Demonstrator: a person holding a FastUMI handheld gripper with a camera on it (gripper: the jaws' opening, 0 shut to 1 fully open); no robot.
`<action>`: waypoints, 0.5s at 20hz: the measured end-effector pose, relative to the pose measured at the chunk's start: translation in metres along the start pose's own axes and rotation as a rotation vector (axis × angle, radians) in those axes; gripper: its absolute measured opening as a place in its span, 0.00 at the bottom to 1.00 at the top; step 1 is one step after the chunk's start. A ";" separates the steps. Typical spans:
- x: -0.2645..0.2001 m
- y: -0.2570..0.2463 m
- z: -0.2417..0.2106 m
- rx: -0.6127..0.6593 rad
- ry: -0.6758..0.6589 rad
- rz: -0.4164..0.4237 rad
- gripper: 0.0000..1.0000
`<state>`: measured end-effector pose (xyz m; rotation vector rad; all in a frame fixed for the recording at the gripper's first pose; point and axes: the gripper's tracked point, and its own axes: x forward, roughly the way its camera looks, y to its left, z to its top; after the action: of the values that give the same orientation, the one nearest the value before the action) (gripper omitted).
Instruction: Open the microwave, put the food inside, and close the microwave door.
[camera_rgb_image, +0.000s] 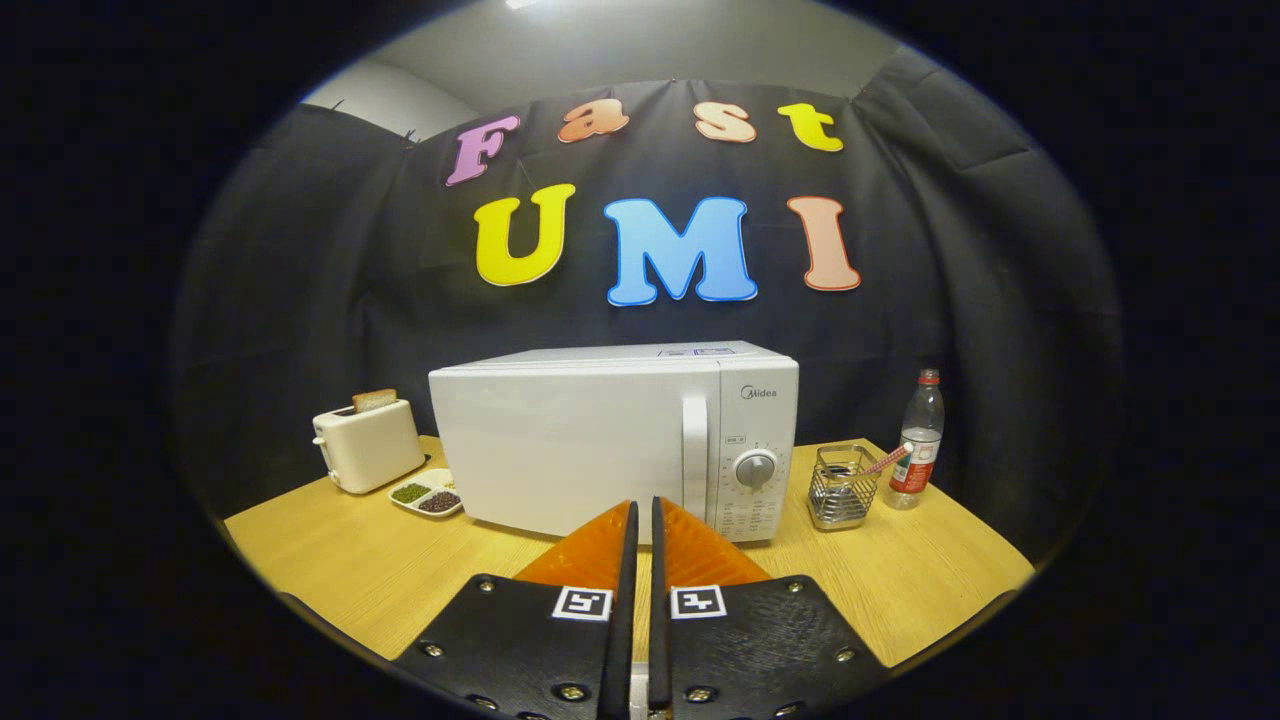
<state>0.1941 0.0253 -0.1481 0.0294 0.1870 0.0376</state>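
A white microwave (600, 440) stands on the wooden table (350, 570) straight ahead of my fingers, door closed. Its vertical handle (694, 455) sits at the door's right side, next to a panel with a round dial (756, 469). A white divided dish (428, 493) with dark and green food lies left of the microwave, in front of a toaster. My gripper (641, 512) hovers above the table a short way before the microwave's front, fingers nearly together with only a thin gap and nothing between them.
A white toaster (366, 445) with a slice of bread in it stands at the far left. Right of the microwave are a wire basket (842, 487) holding a straw-like stick and a plastic water bottle (916, 440). Bare tabletop lies on both sides of my fingers.
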 end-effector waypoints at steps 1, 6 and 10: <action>-0.015 0.000 0.007 -0.009 -0.023 0.003 0.07; -0.077 0.005 0.037 -0.040 -0.114 0.022 0.07; -0.121 0.001 0.054 -0.046 -0.159 0.018 0.07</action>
<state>0.0853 0.0196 -0.0727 -0.0117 0.0272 0.0573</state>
